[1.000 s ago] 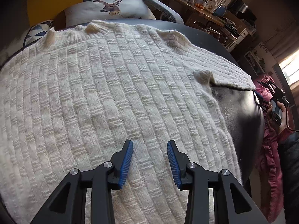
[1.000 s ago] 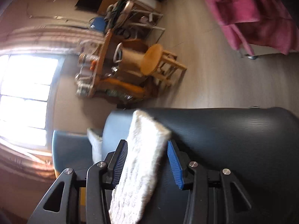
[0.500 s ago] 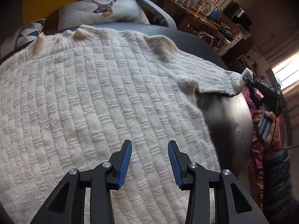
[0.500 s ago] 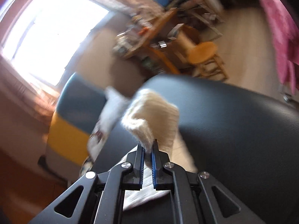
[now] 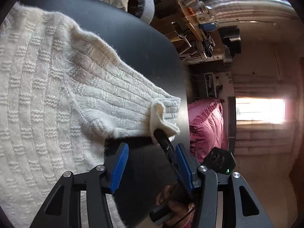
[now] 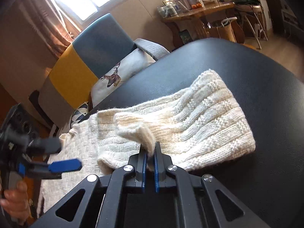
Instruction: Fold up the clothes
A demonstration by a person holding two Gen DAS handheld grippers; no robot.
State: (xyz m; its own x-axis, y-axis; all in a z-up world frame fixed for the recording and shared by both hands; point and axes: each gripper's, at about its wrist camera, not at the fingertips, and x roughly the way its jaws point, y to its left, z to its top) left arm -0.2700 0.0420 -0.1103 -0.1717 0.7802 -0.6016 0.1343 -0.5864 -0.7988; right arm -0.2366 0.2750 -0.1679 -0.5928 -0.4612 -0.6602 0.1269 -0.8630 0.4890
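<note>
A cream knitted sweater (image 5: 47,95) is spread over a dark padded surface (image 5: 136,38), its body filling the left of the left wrist view and one sleeve (image 6: 199,117) laid out across the dark surface, doubled back so that its cuff (image 6: 140,134) lies on top of the sleeve. The cuff is pinched by the right gripper (image 6: 150,157), whose blue-padded jaws are drawn nearly together with a fold of knit caught between them. In the left wrist view the same gripper (image 5: 161,136) is seen reaching in from below, its tip buried under the raised cuff (image 5: 161,115). The left gripper (image 5: 152,163) is held just short of the sleeve, its jaws spread wide with nothing between them, above bare dark surface at the sweater's edge; in the right wrist view it (image 6: 57,155) appears at the left, gripped by a hand (image 6: 13,199). Beyond the surface, a blue and yellow chair (image 6: 85,57) with a deer-print cushion (image 6: 117,74) is seen, along with a cluttered wooden table (image 6: 199,11) and a pink bedspread (image 5: 207,125).
</note>
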